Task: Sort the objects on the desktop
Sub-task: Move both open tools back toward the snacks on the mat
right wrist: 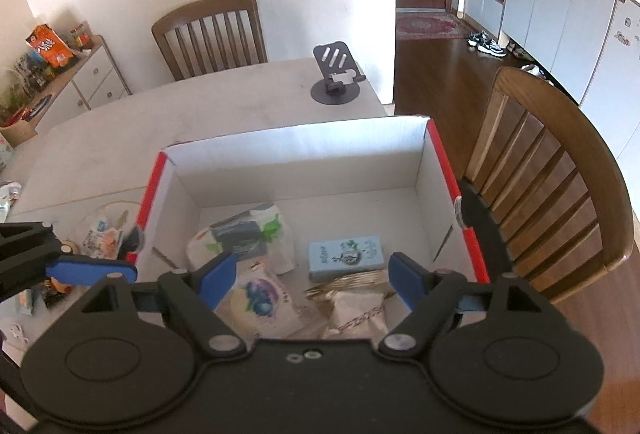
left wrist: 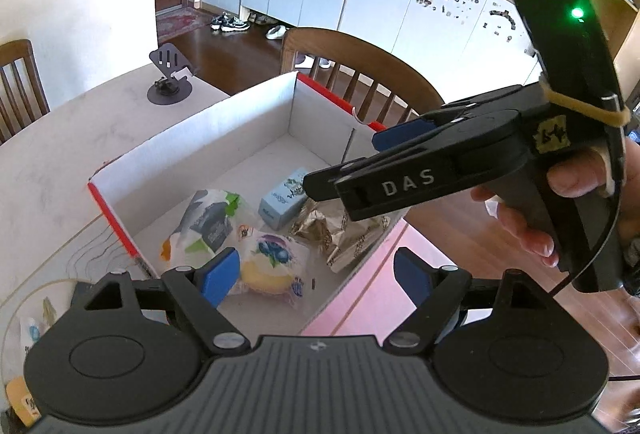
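A white cardboard box with red edges (left wrist: pixel 256 102) (right wrist: pixel 296 142) stands on the pale table. Inside lie a white and green packet (left wrist: pixel 208 222) (right wrist: pixel 248 230), a blueberry snack pack (left wrist: pixel 272 262) (right wrist: pixel 260 298), a light blue carton (left wrist: pixel 284 202) (right wrist: pixel 346 254) and a gold foil wrapper (left wrist: pixel 340 234) (right wrist: pixel 352 282). My left gripper (left wrist: pixel 316 274) is open and empty above the box's near edge. My right gripper (right wrist: pixel 310 274) is open and empty over the box; it also shows in the left wrist view (left wrist: pixel 400 170), hand-held above the box's right side.
A dark phone stand (left wrist: pixel 170 82) (right wrist: pixel 336 78) sits on the table beyond the box. Several small packets (right wrist: pixel 104 238) lie left of the box. Wooden chairs (right wrist: pixel 552 174) (right wrist: pixel 210 34) stand at the table's right and far sides.
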The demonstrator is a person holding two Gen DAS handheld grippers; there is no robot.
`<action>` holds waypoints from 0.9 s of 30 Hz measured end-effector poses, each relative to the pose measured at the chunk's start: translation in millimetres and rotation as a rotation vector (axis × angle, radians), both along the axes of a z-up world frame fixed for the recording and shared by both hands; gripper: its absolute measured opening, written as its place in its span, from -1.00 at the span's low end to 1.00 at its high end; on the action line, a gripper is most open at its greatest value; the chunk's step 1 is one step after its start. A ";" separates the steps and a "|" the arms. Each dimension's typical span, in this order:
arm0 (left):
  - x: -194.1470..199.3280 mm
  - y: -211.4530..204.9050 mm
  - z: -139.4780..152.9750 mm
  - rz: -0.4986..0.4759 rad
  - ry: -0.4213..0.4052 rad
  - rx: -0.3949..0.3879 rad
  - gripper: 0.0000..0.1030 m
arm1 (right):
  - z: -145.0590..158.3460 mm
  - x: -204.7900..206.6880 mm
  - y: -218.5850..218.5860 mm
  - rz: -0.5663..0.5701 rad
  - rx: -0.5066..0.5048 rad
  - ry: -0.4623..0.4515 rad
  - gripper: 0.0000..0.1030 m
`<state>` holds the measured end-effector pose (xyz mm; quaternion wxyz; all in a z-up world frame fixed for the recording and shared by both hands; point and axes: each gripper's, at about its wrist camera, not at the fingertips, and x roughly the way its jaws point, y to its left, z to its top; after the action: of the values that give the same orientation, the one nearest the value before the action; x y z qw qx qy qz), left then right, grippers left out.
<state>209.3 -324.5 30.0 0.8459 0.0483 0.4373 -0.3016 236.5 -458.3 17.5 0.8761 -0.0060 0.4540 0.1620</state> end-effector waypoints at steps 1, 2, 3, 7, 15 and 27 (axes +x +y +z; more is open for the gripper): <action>-2.3 2.2 0.5 -0.004 -0.003 -0.001 0.67 | 2.5 -4.3 0.5 -0.001 0.007 -0.007 0.62; -4.8 4.3 0.9 -0.009 -0.008 -0.001 0.70 | 4.6 -8.0 1.2 -0.001 0.014 -0.014 0.63; -7.5 7.1 1.1 -0.009 -0.014 -0.001 0.74 | 6.7 -11.9 2.4 -0.003 0.020 -0.019 0.63; -16.1 18.5 3.1 -0.005 -0.029 -0.011 0.98 | 14.0 -24.7 8.2 -0.001 0.037 -0.039 0.64; -34.6 50.8 8.9 0.047 -0.076 -0.021 0.99 | 19.2 -48.3 23.6 -0.030 0.027 -0.078 0.66; -70.6 114.9 -3.8 0.145 -0.048 -0.022 0.99 | 16.1 -82.0 67.0 -0.013 0.050 -0.094 0.66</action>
<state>138.7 -209.7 26.2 0.8763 0.0144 0.4157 -0.2431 154.5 -391.2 33.6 0.8975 0.0114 0.4081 0.1670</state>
